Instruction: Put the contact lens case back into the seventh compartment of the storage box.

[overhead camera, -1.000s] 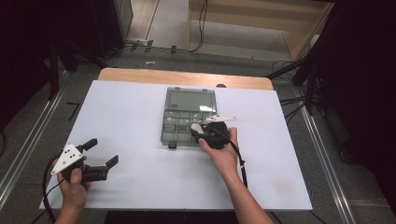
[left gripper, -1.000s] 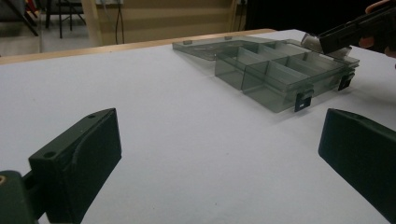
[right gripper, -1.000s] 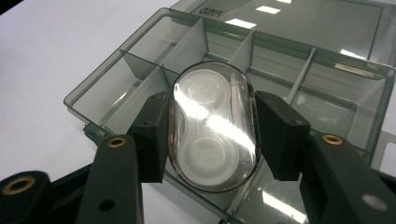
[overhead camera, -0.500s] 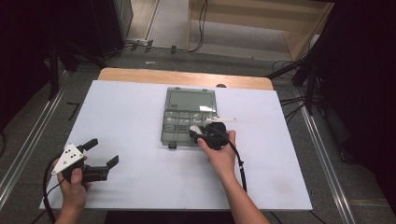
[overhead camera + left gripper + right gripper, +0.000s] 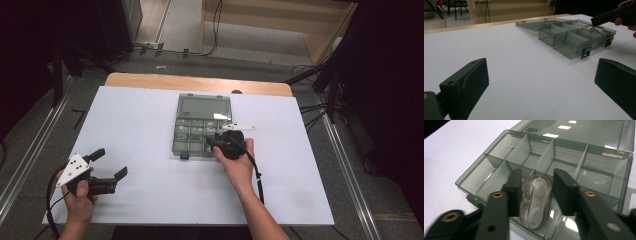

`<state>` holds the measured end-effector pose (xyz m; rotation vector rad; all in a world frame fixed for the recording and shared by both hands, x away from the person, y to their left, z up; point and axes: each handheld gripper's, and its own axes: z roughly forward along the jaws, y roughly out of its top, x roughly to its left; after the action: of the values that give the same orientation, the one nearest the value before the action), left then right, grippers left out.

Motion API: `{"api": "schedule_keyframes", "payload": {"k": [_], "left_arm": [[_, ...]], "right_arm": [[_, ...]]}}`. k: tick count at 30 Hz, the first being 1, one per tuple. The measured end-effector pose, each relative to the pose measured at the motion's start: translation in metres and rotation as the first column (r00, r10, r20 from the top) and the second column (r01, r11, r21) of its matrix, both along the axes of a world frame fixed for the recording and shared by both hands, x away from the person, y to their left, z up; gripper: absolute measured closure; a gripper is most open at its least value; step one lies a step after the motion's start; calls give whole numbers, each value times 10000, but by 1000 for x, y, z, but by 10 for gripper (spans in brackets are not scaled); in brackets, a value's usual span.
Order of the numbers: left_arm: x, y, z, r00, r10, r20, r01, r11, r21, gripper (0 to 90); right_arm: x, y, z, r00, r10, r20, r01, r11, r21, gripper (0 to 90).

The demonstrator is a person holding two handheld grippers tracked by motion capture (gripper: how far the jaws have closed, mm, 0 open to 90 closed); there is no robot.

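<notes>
**White tabletop, open organizer: capsule sits between the jaws, grip not confirmed**

White table sheet with dark floor and cables around it. Smoky compartment box lies lid-open mid-table.

- Right gripper is over the box's near row. Its jaws flank a clear capsule case with something white inside. The left jaw looks touching; a sliver of gap shows by the right jaw, so I can't call it clamped or merely bracketing.
- The capsule sits in or just above a near-edge compartment, close to a divider; I cannot tell whether it rests on the floor.
- Left gripper is parked well apart at the near-left, jaws spread wide, holding nothing.

Risks, my read:
- Rounded, glossy shell: an off-centre pinch could squirt it out sideways or rotate it.
- Jaw tips are tight against the dividers; a tilted lift could snag a wall and drag the unanchored box.
- Nothing steadies the box, so any side load shifts it.
</notes>
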<state>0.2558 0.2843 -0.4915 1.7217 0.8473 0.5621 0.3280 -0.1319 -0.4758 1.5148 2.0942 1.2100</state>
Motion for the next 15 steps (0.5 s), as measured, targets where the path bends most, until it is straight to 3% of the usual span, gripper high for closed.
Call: {"api": "schedule_keyframes", "payload": {"k": [5, 9, 12, 15], "left_arm": [[0, 0, 0, 10000, -5, -12, 5, 10000, 5, 0], [0, 0, 0, 10000, -12, -14, 12, 10000, 8, 0], [0, 0, 0, 10000, -11, -14, 11, 10000, -18, 0], [0, 0, 0, 10000, -13, -15, 13, 10000, 6, 0]], "right_arm": [[-1, 4, 3, 9992, 159, 354, -165, 9997, 181, 869], [0, 10, 3, 9978, 526, 411, -527, 9986, 12, 879], [3, 11, 0, 9987, 450, 223, -448, 9990, -93, 880], [5, 10, -4, 9985, 547, 65, -548, 9983, 180, 881]]}}
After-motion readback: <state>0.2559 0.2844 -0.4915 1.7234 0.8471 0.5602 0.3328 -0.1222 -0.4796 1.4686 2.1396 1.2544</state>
